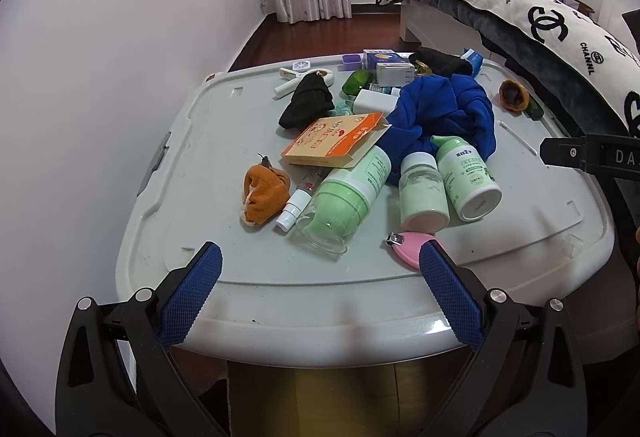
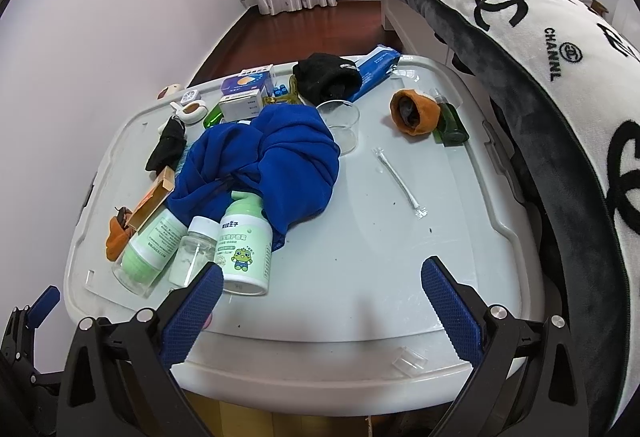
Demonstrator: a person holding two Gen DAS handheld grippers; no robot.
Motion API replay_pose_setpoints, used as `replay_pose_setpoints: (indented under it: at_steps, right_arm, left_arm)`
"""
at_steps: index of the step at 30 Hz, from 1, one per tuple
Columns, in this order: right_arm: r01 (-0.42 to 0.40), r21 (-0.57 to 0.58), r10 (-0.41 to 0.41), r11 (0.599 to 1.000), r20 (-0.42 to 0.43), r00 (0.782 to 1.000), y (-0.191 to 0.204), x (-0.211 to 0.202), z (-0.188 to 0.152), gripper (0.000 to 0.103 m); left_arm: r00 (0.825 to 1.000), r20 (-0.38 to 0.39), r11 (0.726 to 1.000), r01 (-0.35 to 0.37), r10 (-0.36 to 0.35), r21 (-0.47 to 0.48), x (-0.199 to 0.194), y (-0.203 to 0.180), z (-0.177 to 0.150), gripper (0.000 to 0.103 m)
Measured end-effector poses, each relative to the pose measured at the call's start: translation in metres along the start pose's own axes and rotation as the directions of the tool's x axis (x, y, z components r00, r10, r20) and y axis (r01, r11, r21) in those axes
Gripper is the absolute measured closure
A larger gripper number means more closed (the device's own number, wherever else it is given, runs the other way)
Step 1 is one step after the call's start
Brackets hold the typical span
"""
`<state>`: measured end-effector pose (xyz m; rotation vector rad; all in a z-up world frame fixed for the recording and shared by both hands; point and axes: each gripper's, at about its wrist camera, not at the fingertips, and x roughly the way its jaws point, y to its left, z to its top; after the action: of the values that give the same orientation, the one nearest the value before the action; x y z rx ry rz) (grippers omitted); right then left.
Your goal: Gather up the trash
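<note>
A cluttered white surface stands beside a bed. Both hand-held grippers hover over its near edge, jaws spread wide and holding nothing: the left hand-held gripper faces the pile of bottles, and the right hand-held gripper faces a bare stretch of the surface.

At the centre lies a crumpled blue cloth, with a green bottle, a white jar and a frog bottle on their sides against its near edge.

Only the left view shows a pink nail clipper just beside the right fingertip and a small white spray bottle near an orange peel.

Only the right view shows a clear cup touching the cloth, a dark green bottle by a second peel, and a thin white wrapper lying alone on the bare area.
</note>
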<state>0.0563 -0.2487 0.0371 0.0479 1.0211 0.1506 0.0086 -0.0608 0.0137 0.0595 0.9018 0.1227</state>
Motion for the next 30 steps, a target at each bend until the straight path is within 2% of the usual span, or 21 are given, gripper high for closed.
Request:
replay_pose_setpoints:
  at_steps: [11,14,16,20,25,27,29,30]
  right_arm:
    - [-0.004,-0.021,0.004,1.0,-0.016,1.0,0.007,0.004,0.0,0.005]
    - [-0.065,-0.055,0.062,0.996,-0.046,0.997,0.024,0.014,-0.004,0.005]
    - [-0.075,-0.076,0.07,0.994,-0.059,0.996,0.034,0.02,-0.004,0.005]
    - [-0.027,-0.087,0.02,0.996,-0.079,0.997,0.048,0.04,0.0,0.012]
    - [-0.006,-0.082,-0.006,0.997,-0.15,0.989,0.055,0.072,0.003,0.015]
    - [0.008,-0.096,-0.024,0.995,-0.164,0.986,0.059,0.082,0.004,0.023]
    - [-0.003,-0.079,-0.013,0.997,-0.202,0.979,0.059,0.095,0.004,0.035]
    - [-0.015,-0.065,0.0,0.998,-0.225,0.974,0.058,0.102,0.003,0.051]
  left_arm:
    - [1.0,0.007,1.0,-0.01,0.01,-0.009,-0.001,0.003,0.001,0.006]
    - [1.0,0.004,0.999,-0.028,0.028,-0.045,0.002,0.015,0.002,0.006]
    - [0.999,-0.017,0.997,-0.038,0.037,-0.073,0.007,0.025,0.001,0.006]
    - [0.996,-0.084,0.991,-0.044,0.033,-0.126,0.016,0.044,-0.004,0.006]
    - [0.996,-0.079,0.993,-0.042,0.034,-0.108,0.009,0.045,-0.006,0.006]
    - [0.997,-0.068,0.994,-0.034,0.027,-0.107,0.008,0.045,-0.006,0.006]
    - [0.998,-0.064,0.994,-0.024,0.017,-0.11,0.007,0.047,-0.007,0.006]
    - [0.998,-0.064,0.993,-0.022,0.015,-0.112,0.007,0.048,-0.007,0.006]
